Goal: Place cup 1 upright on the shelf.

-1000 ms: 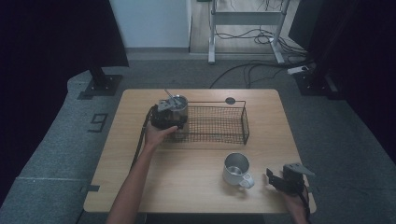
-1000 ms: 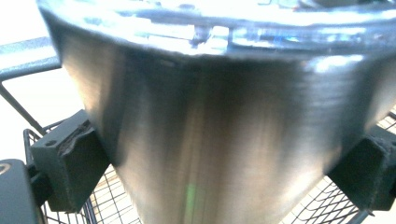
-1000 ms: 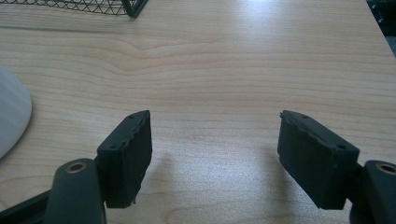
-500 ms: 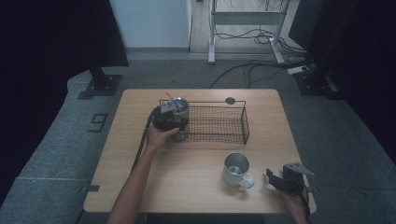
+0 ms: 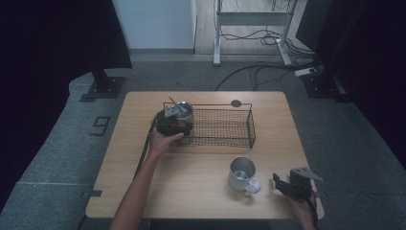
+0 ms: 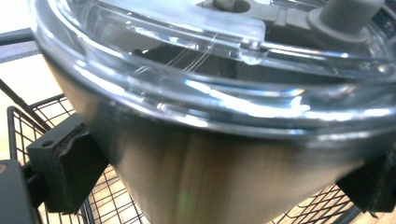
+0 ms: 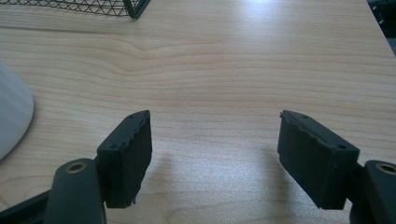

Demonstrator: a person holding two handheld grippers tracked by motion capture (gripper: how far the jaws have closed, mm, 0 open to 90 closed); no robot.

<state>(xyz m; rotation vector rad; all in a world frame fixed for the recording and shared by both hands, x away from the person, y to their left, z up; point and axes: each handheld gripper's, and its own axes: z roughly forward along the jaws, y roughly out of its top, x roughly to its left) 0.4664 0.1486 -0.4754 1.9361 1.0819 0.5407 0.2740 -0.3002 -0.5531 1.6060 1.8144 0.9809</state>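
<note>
The left gripper (image 5: 175, 120) is standing at the left end of the black wire basket (image 5: 225, 128), and its two black jaws are lying against the sides of a steel tumbler (image 6: 210, 163) that has a clear plastic lid (image 6: 224, 60). In the left gripper view the tumbler is sitting between the pads, with the left pad (image 6: 65, 168) touching its wall and the right pad at the other side; the jaws have just been opening a little, so I cannot tell if they are really pressing on it. In the high view the tumbler (image 5: 181, 111) is resting at the left end of the basket, upright as far as one can see, and the person's left hand (image 5: 163, 141) is staying behind the gripper. The right gripper (image 5: 282, 183) is lying low near the front right corner of the wooden table (image 5: 201, 191), with its jaws wide apart and bare wood between them. A white mug (image 5: 243, 175) is standing just beside it, on its left, in front of the basket.
</note>
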